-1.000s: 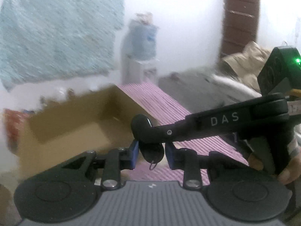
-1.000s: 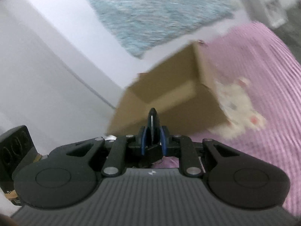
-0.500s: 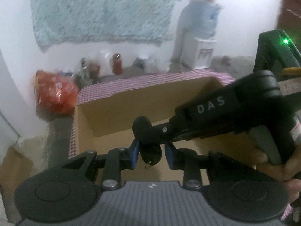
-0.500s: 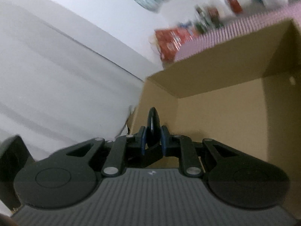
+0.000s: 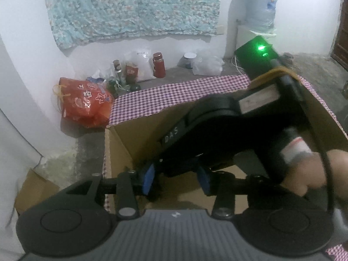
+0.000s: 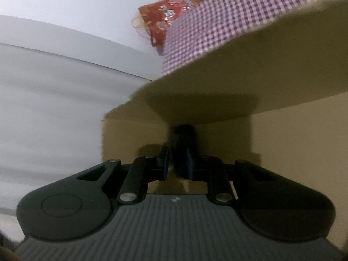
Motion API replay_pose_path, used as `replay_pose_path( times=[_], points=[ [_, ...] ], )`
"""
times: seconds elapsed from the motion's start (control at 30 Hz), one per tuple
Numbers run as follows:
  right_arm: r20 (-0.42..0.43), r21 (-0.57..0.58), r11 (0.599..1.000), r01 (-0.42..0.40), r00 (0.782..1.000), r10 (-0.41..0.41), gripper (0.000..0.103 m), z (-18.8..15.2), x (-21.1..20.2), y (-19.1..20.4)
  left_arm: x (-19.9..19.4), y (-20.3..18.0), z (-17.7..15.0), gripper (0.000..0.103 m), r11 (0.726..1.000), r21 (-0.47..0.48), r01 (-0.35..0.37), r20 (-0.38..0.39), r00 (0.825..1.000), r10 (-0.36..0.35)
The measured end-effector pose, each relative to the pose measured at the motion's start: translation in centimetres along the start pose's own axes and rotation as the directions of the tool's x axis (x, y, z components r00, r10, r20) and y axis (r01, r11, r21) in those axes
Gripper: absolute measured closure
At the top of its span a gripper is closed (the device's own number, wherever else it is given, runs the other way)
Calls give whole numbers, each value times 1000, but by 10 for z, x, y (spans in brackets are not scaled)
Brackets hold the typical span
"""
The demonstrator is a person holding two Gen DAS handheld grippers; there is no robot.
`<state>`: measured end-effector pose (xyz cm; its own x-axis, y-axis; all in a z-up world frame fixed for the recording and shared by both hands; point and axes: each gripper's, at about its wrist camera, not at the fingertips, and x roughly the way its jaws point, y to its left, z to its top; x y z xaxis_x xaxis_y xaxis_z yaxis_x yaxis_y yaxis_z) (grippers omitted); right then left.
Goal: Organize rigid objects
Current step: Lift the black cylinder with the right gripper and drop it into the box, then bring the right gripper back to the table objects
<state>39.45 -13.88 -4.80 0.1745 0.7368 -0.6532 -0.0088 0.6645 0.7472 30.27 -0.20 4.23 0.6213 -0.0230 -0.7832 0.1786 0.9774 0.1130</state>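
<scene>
A red bag (image 5: 84,104) lies on the floor at the far left, with jars and bottles (image 5: 139,69) beside it against the wall. Next comes the open cardboard box (image 5: 121,148), standing on the surface under a purple checked cloth (image 5: 174,95).

The left claw (image 5: 175,179) hangs over the box's near edge. Its jaws are opening and its blue pads (image 5: 148,179) stand well apart, pressing on nothing. The front end of the right claw (image 5: 174,169) reaches in between them from the right, slanting down into the box. Behind that come its black body marked DAS, a green light (image 5: 261,48) on top, and the right hand (image 5: 311,174) on the grip.

In the right wrist view, the right claw is narrow and its jaws are just easing apart. The black object (image 6: 181,134) sits between the pads and touches them. It is inside the box, close to the corner where two cardboard walls meet. Its long axis runs along the fingers, away from the camera, and its rounded tip points toward the far wall. It looks dark, slim and smooth, but blur hides any finer detail.
</scene>
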Motion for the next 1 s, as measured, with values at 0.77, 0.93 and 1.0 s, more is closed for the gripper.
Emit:
replay_pose_path(
  times=[0.77,0.93,1.0],
  points=[
    [276,-189,949,-251,914,297,40,-126,-239,9,-175,-11,-56,2,965,21,260,352,902,-250],
    [370,-269,930,-250,865,339,31,-209,-306,-29,-187,-29,-102,2,942,0,335,305,897,-319],
    [414,-273,937,-216,853,317,31,-250,-327,-54,-181,-37,-120,2,926,-21,378,273,893,-358]
  ],
)
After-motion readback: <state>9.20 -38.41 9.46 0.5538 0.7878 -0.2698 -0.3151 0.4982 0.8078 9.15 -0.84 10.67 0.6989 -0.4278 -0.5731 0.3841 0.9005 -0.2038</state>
